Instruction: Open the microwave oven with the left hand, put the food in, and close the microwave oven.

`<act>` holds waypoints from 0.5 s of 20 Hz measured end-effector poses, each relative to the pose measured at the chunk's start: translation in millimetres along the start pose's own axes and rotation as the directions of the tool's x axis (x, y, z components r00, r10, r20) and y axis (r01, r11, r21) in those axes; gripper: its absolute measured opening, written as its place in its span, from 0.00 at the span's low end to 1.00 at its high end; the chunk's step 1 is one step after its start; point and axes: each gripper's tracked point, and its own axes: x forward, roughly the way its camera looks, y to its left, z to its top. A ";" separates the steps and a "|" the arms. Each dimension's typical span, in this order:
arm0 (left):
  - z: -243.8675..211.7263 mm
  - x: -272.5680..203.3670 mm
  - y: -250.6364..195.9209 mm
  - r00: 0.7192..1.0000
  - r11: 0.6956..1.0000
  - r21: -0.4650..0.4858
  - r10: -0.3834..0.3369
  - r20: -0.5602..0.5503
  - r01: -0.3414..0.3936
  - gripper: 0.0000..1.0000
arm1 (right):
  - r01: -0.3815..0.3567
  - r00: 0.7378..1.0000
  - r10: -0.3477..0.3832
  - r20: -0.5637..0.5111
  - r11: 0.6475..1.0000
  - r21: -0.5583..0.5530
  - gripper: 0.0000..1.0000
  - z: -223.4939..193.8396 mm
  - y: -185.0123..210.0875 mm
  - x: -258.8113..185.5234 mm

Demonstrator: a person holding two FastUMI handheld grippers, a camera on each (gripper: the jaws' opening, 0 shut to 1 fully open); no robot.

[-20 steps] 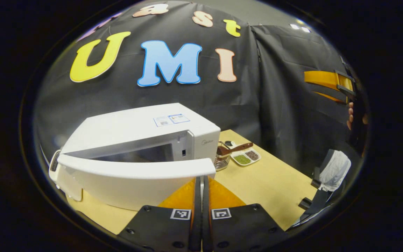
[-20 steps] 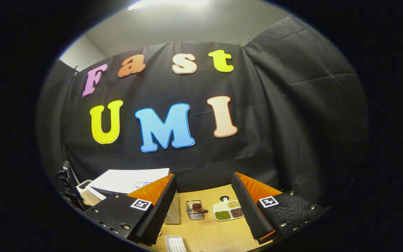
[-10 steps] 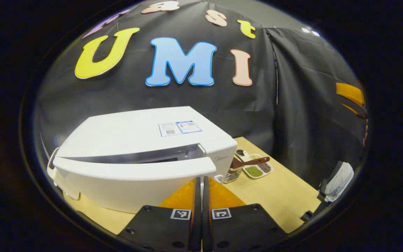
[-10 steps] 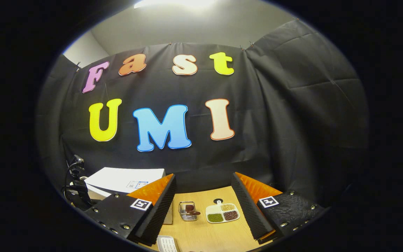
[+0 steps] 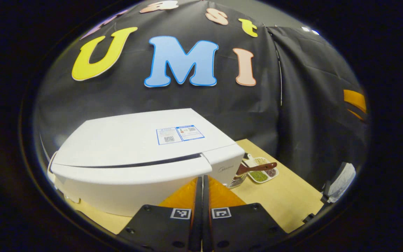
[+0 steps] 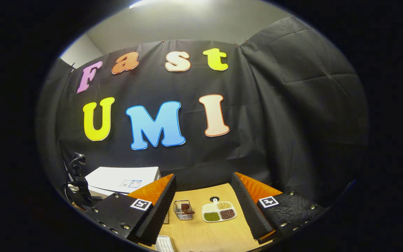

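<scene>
Your left gripper (image 5: 201, 182), fingers pressed together, touches the front of the white microwave oven (image 5: 142, 154), whose door (image 5: 128, 175) sits almost flush with only a thin dark seam along its top. Your right gripper (image 6: 203, 199) hangs spread apart and holds nothing above the wooden table (image 6: 205, 234). Beyond it stand a wire basket (image 6: 182, 210) and a divided dish of beans (image 6: 219, 212).

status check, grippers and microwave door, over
Left gripper shut, tips at the microwave door. Right gripper open, empty, above the table. Door nearly flush with the microwave, thin seam showing. Nothing in the door's way.
</scene>
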 end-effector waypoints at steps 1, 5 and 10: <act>-0.4 -0.8 -0.5 1.000 1.000 -0.002 0.001 0.001 -0.001 0.07 | -0.004 1.000 0.004 -0.002 1.000 -0.001 0.95 -0.3 0.7 0.8; 1.7 6.0 2.0 1.000 1.000 -0.025 -0.007 0.011 0.007 0.07 | -0.010 1.000 0.010 0.003 1.000 0.003 0.95 0.8 0.6 1.6; 1.5 6.5 15.8 1.000 1.000 -0.004 0.021 0.000 -0.021 0.07 | -0.016 1.000 0.016 -0.002 1.000 0.005 0.95 0.8 2.9 -1.9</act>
